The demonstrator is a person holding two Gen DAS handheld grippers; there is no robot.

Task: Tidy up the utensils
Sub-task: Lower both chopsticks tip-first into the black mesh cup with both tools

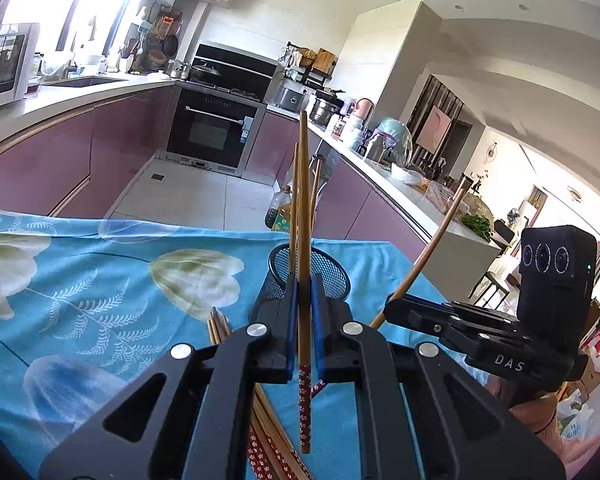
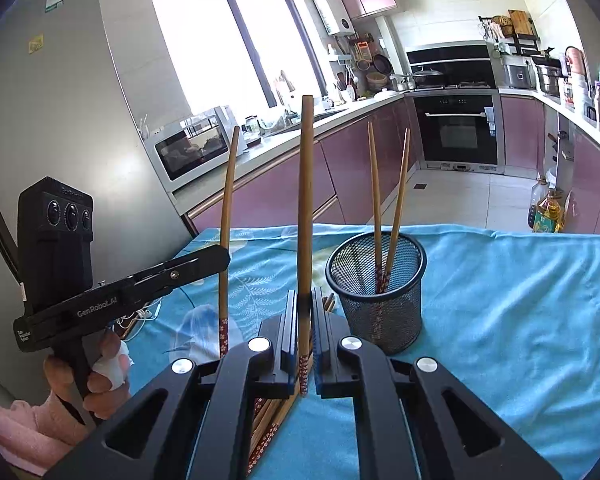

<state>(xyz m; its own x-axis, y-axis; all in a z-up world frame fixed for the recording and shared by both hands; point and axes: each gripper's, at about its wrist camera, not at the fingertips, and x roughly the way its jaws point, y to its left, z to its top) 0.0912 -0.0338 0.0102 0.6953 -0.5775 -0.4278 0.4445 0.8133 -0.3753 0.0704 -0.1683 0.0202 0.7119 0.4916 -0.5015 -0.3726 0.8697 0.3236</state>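
My left gripper (image 1: 304, 284) is shut on one wooden chopstick (image 1: 304, 200) that stands upright, its red patterned end hanging below the pads. In the right wrist view my right gripper (image 2: 305, 294) is likewise shut on an upright chopstick (image 2: 306, 200). A black mesh cup (image 2: 380, 280) stands on the blue flowered cloth (image 2: 520, 300) just beyond and right of it, with two chopsticks (image 2: 376, 184) leaning inside. The cup (image 1: 308, 276) sits right behind my left fingers. A pile of loose chopsticks (image 2: 276, 420) lies on the cloth under both grippers. Each view shows the other gripper from the side (image 1: 392, 304) (image 2: 222, 256).
The cloth-covered table ends at its far edge (image 1: 180, 228), with kitchen floor beyond. An oil bottle (image 2: 546, 208) stands on the floor to the right. A person's hand (image 2: 100, 376) in a pink sleeve holds the left gripper. A grey fridge (image 2: 60, 100) rises at the left.
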